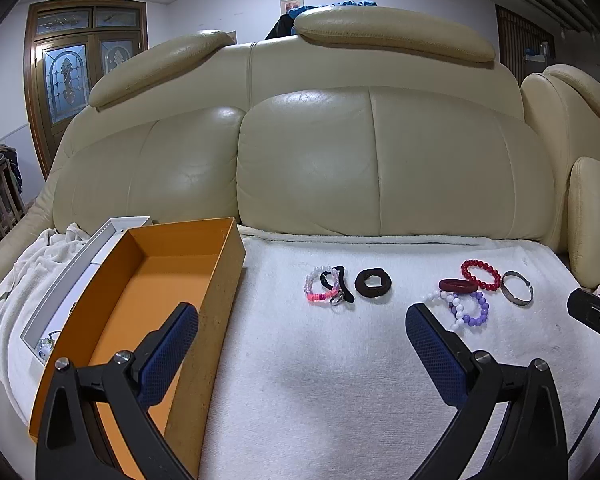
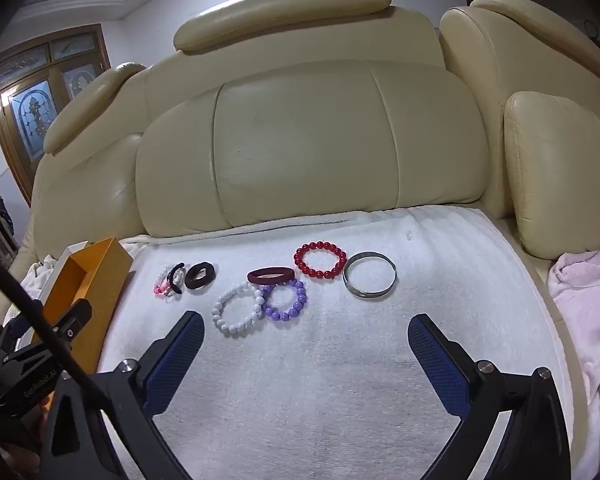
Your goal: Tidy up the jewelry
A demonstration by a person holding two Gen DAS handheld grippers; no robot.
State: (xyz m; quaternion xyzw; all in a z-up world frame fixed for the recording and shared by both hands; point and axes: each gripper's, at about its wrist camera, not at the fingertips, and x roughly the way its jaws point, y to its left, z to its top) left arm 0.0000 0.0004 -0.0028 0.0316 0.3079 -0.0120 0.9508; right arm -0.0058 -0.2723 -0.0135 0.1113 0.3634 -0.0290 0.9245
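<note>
My right gripper (image 2: pixel 306 346) and left gripper (image 1: pixel 302 338) hover wide, empty, over the white towel (image 2: pixel 320 380); bracelets (image 2: pixel 256 300) lie spread ahead, orange box (image 1: pixel 172 280) waiting left, ready for sorting.

Glossy red bead bracelet (image 2: pixel 320 260) and metal bangle (image 2: pixel 369 280) on fluffy white towel (image 2: pixel 320 380).

Left gripper (image 1: pixel 302 344) and right gripper (image 2: pixel 306 344): black angular frames, silver round-head screws at pivots, blue mesh-textured pads (image 2: pixel 436 364). Black cable (image 2: pixel 40 328); white lettering, illegible.
</note>
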